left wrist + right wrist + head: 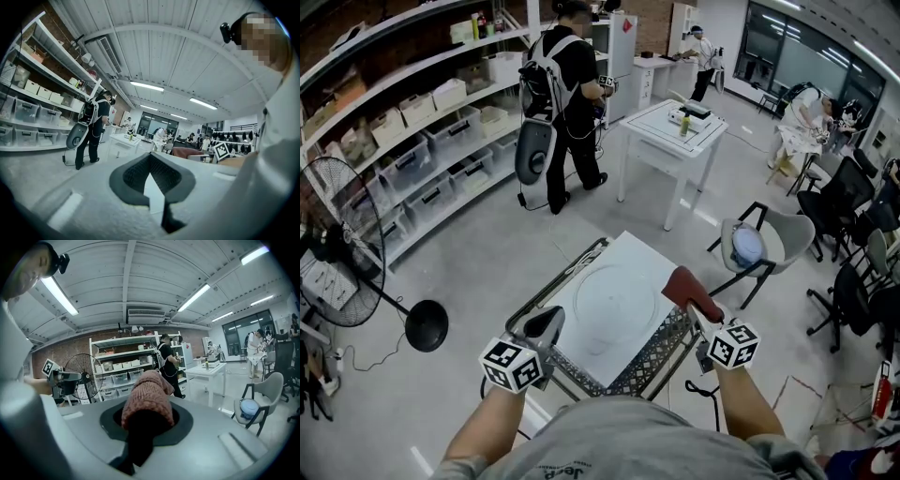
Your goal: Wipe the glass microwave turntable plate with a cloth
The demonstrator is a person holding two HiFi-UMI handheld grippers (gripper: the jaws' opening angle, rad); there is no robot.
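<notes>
The clear glass turntable plate (614, 305) lies flat on a small white table (623, 253) just ahead of me in the head view. My left gripper (547, 321) hovers at the table's near left edge, shut with nothing in it. My right gripper (703, 311) is by the near right corner, shut on a reddish-brown knitted cloth (686, 284) held just right of the plate and apart from it. In the right gripper view the cloth (147, 397) bulges out of the gripper (146, 420). The left gripper (150, 164) view faces out into the room; both gripper views miss the plate.
A wire-mesh rack (661, 354) lines the table's near edge. A person with a backpack (567, 94) stands by shelving (422, 141) at the left. A floor fan (342, 246) stands left, a white table (670, 131) behind, a grey chair (752, 248) and black chairs (848, 244) right.
</notes>
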